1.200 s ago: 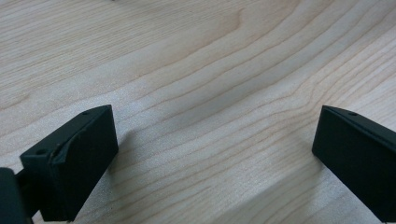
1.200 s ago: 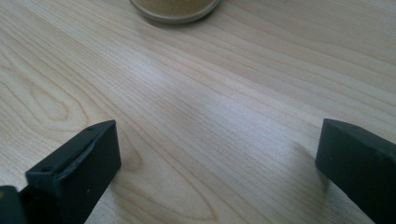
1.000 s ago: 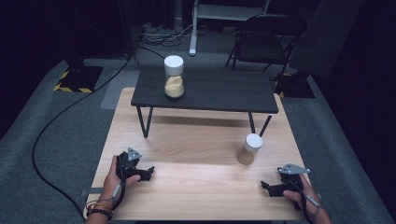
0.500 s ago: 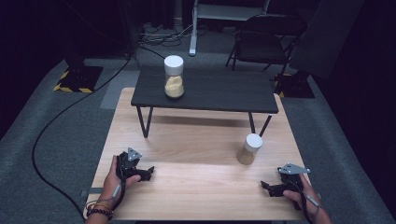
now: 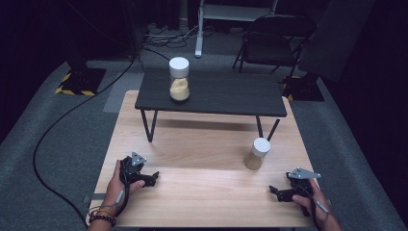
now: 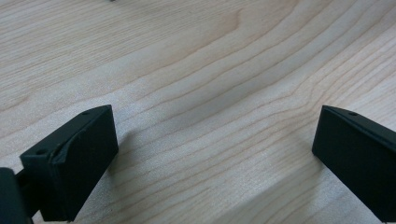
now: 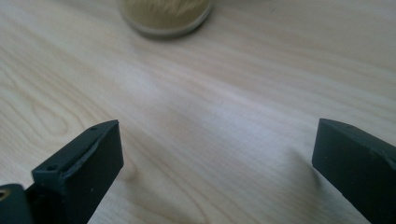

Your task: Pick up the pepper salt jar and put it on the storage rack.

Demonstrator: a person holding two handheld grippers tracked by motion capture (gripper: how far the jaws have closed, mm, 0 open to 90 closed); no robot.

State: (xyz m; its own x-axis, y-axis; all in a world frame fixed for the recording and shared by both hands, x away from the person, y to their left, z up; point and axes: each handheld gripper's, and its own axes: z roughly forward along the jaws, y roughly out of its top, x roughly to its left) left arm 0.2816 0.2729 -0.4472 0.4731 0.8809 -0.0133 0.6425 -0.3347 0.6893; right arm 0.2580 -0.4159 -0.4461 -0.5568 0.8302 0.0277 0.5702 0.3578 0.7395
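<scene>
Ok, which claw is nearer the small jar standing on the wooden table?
Right. The right claw sits just right of and nearer the person than the small jar; the left claw rests far across the table, to its left.

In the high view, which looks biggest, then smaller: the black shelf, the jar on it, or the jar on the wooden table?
1. Black shelf, by far.
2. Jar on the shelf.
3. Jar on the wooden table, only slightly smaller, though it sits nearer the camera.
</scene>
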